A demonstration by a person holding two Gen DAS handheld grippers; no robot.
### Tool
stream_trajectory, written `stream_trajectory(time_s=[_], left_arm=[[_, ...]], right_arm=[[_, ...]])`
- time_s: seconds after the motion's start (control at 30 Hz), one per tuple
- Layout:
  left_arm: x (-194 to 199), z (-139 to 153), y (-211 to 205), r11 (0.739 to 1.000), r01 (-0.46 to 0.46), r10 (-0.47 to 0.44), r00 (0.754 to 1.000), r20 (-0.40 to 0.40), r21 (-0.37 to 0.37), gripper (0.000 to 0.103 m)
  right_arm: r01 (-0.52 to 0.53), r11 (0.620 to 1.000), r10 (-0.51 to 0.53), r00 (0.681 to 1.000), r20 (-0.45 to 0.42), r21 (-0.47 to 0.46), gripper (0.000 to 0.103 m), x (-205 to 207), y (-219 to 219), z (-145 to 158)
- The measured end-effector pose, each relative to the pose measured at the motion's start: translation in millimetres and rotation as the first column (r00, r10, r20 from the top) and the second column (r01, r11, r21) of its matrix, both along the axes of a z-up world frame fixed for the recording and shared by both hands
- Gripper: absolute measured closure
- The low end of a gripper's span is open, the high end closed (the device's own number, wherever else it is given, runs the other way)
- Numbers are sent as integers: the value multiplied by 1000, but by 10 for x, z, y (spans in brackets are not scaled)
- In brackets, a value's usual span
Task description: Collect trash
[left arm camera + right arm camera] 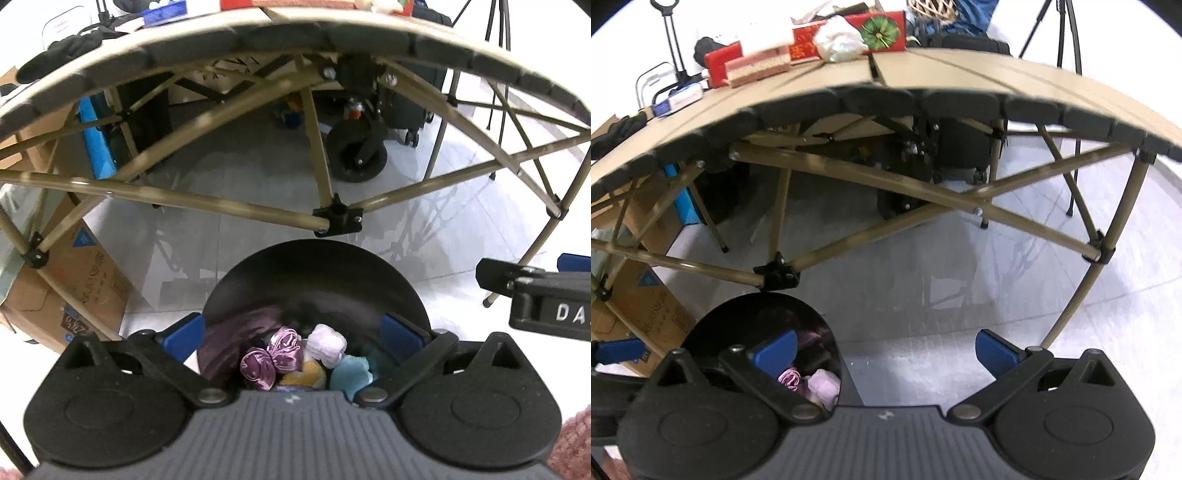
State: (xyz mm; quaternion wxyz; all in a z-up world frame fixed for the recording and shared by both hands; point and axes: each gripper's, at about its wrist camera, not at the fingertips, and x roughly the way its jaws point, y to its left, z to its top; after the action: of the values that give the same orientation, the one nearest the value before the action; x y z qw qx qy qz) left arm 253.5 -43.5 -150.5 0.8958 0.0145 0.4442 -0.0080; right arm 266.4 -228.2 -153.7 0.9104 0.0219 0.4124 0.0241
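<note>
— Left wrist view: what's my left hand-held gripper doing?

— Jaws spread wide, nothing between the pads. It hangs over the black bin, which stands on the floor just in front of the worktop.

— Count the trash in the bin?

— Four wads: purple satin, pale pink, yellow, teal.

— And my right hand-held gripper?

— Wide open too, empty, over bare floor, the bin at its nine o'clock.

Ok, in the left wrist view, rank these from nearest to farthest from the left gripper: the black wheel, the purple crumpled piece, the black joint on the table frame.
1. Purple crumpled piece, in the black bin, just below the open left gripper.
2. Black joint, beyond the bin, centre.
3. Black wheel, on the floor under the table, farther back.
</note>
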Motion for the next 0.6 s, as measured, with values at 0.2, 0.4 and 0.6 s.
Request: stream_trajectory(time_s=[0.2,0.4,0.6], left_arm=[[-133,141,59,1000,-21,21,999,34,-5,0],[-280,259,122,999,-37,36,997,65,12,0],[-509,494,216,999,-48,46,990,134,12,0]], right_arm=[[4,1000,-5,999,50,3,0,-125,2,79],[12,999,-17,993,119,46,0,-283,-64,264],[-21,997,8,984,177,70,0,-475,-66,470]])
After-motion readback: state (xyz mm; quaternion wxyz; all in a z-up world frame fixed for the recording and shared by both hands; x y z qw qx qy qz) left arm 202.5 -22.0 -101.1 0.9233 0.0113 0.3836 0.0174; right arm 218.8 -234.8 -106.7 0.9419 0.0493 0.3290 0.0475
